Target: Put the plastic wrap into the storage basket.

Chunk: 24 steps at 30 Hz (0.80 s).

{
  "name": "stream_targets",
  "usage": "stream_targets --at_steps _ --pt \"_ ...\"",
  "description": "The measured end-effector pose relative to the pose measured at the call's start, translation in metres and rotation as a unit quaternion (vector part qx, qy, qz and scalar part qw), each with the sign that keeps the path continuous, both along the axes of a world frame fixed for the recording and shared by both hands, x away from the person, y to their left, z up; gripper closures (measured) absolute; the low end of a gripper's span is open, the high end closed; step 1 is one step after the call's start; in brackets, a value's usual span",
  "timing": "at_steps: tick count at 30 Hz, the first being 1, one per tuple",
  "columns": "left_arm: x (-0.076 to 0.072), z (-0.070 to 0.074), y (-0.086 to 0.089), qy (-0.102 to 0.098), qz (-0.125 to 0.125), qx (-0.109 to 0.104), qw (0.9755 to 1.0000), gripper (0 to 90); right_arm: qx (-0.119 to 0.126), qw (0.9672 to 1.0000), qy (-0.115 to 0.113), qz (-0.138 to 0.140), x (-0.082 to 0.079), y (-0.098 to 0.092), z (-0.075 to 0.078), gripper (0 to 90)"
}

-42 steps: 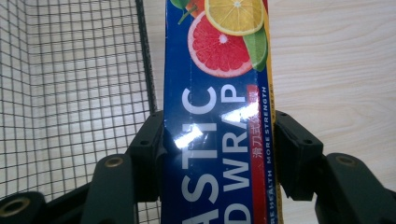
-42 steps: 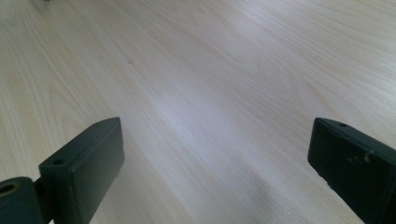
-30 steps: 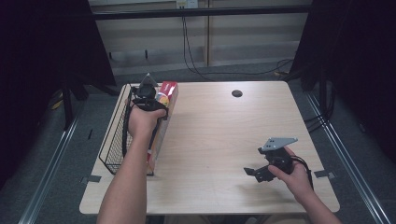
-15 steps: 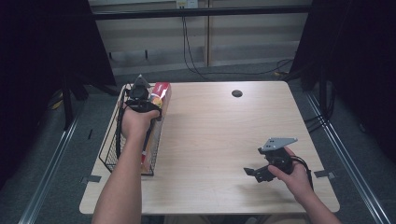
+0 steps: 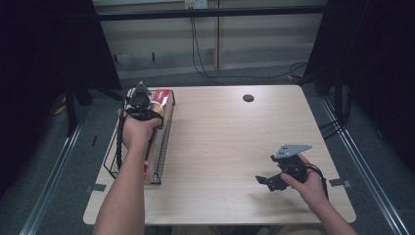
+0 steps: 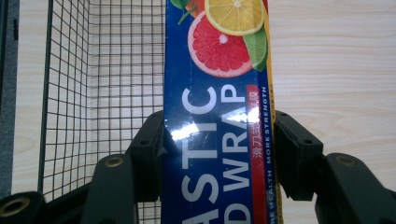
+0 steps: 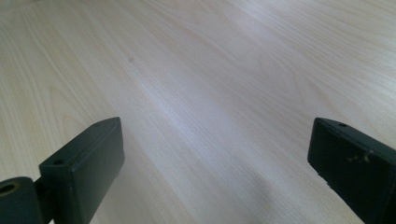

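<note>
At the table's left edge stood a black wire basket, running near to far. Over it the left gripper clamped a long blue box of plastic wrap, one jaw pressed to each long side. From the left gripper view, the box bore citrus pictures and white lettering, with the basket mesh to its left and bare wood to its right. Seen from above, the box's red far end lay above the basket's far right side, just right of the gripper. Well apart, near the table's near right corner, the right gripper hovered low over bare wood, its jaws spread wide with nothing between them. A dark round hole sat near the far edge.
</note>
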<state>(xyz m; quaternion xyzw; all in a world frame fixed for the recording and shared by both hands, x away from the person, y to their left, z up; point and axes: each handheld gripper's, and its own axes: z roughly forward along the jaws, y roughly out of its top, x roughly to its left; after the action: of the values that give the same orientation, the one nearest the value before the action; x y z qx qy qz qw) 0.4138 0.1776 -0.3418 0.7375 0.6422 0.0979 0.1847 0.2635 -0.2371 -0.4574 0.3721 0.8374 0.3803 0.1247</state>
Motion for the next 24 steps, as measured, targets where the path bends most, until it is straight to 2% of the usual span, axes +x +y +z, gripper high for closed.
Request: stream_targets --at_steps 15,16,24 --pt "0.002 -0.005 0.021 0.0 0.017 0.001 0.9999 44.1 -0.005 1.0 0.0 0.002 -0.001 0.001 0.0 3.4" --pt "0.002 -0.006 0.021 -0.001 0.024 -0.002 0.9997 44.1 -0.004 1.0 0.0 0.003 -0.001 0.001 0.0 3.4" --pt "0.005 -0.012 0.028 0.001 0.029 -0.001 0.9996 44.1 -0.004 1.0 0.0 0.005 0.0 0.001 0.0 3.4"
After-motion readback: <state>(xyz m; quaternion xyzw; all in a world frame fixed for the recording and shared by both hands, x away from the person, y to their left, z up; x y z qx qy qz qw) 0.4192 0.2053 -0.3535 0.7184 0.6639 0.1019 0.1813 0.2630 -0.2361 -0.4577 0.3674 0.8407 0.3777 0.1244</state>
